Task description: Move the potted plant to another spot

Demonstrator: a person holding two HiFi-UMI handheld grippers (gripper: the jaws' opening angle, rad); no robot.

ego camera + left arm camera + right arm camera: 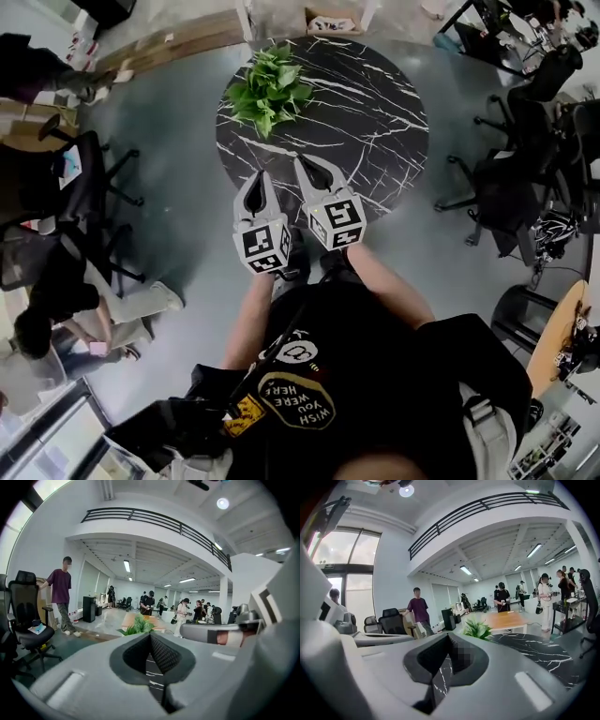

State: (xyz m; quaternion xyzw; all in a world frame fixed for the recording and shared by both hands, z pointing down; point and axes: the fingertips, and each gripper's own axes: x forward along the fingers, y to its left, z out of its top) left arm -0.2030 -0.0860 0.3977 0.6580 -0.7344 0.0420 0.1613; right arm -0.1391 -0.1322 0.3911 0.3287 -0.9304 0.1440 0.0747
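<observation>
The potted plant (267, 89), a leafy green bush, stands at the far left edge of a round black marble table (375, 122). Both grippers hover side by side over the table's near edge, well short of the plant and touching nothing. My left gripper (262, 175) has its jaws together and empty, and so does my right gripper (303, 161). In the left gripper view the plant (138, 625) shows just above the closed tips of the gripper (150, 635). In the right gripper view the plant (477, 629) sits beyond the closed gripper (449, 635), slightly to the right.
Black office chairs stand left (75, 187) and right (511, 187) of the table. A person (56, 309) sits at lower left. A person in a purple shirt (60, 592) stands beyond the plant, with several people further back. A wooden bench (187, 42) lies behind the table.
</observation>
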